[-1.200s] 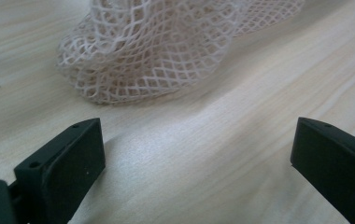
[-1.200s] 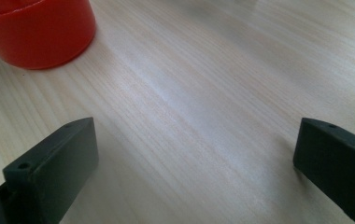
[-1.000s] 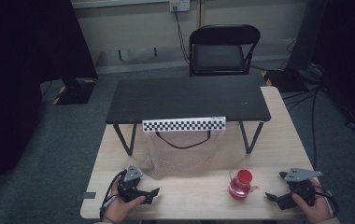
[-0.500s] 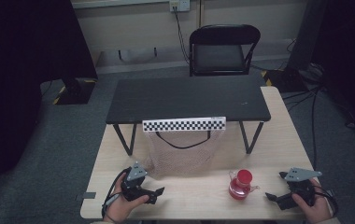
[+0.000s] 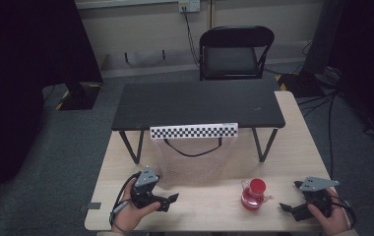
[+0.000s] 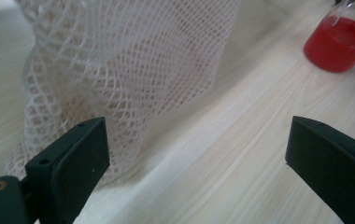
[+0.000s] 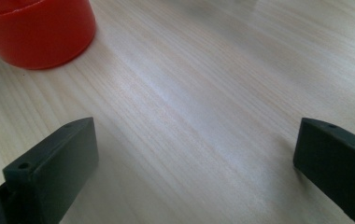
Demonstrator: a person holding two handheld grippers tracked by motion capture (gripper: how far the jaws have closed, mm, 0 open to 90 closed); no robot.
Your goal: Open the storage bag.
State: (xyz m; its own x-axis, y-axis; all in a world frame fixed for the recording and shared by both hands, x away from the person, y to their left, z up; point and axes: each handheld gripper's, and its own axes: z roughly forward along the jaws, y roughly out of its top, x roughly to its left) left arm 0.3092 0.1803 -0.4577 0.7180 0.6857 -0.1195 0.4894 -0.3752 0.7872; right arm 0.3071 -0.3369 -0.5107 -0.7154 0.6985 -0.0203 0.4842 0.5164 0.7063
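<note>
The white mesh bag (image 5: 190, 164) hangs from the front edge of the black bench (image 5: 197, 104) under the checkered strip (image 5: 194, 131), and its lower folds spill onto the wooden table (image 5: 214, 206). The left gripper (image 5: 168, 200) sits just beside those folds with its jaws spread wide and nothing between them; in the left gripper view the mesh (image 6: 119, 70) lies right ahead of the left jaw. This looks like the approach step, before any grasp: the next move probably calls for easing forward and pinching a fold of netting without dragging it. The red-filled flask (image 5: 253, 195) stands on the table to the right of the bag, apart from it. The right gripper (image 5: 288, 209) rests near the table's front right corner, jaws also spread and empty, with bare wood between it and the flask. Open room lies mainly between the two grippers; the bench legs crowd the space behind.
</note>
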